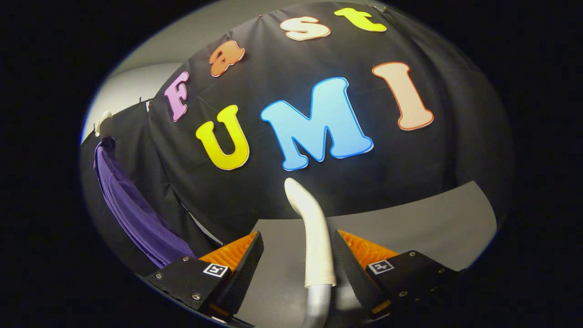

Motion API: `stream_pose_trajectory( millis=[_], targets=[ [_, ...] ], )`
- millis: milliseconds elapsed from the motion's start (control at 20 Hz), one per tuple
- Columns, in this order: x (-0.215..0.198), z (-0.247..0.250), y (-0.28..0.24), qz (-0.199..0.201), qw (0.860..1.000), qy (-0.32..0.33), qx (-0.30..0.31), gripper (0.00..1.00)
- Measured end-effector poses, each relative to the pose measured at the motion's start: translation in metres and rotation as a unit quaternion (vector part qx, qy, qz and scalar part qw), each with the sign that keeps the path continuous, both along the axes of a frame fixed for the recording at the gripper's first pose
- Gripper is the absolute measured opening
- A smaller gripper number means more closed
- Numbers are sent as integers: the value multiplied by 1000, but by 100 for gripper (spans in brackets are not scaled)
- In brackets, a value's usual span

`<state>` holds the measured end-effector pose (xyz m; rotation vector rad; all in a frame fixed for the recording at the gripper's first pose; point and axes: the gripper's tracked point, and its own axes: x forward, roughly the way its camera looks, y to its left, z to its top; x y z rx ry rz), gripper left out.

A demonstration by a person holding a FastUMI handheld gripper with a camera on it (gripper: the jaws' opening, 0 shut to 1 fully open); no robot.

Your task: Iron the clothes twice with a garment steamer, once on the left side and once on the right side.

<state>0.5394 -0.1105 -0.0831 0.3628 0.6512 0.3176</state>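
A white garment steamer wand [314, 237] with a grey hose [317, 303] at its lower end rises between my gripper's [298, 248] two fingers. Its curved tip points up toward the black cloth wall. The right finger [348, 259] lies close against the wand, while a strip of grey table shows between the wand and the left finger [248, 262], so the jaws stand open around it. A purple garment [132, 209] hangs on a white hanger [104, 122] off to the left, beyond the left finger.
The grey tabletop [410, 223] stretches ahead of the fingers to the black cloth wall [291, 191]. A pale wall [132, 84] shows above the cloth behind the hanger.
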Motion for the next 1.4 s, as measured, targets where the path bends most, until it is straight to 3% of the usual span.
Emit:
stream_pose_trajectory(
  millis=[400, 1000, 1100, 1400],
  targets=[
    [10, -37, 11, 10, 986, 117, 118, 90],
    [5, -49, 13, 4, 955, 183, 232, 39],
    [2, -40, 14, 7, 955, 171, 241, 36],
    [-25, -11, 15, 11, 976, 98, 193, 33]
  ],
)
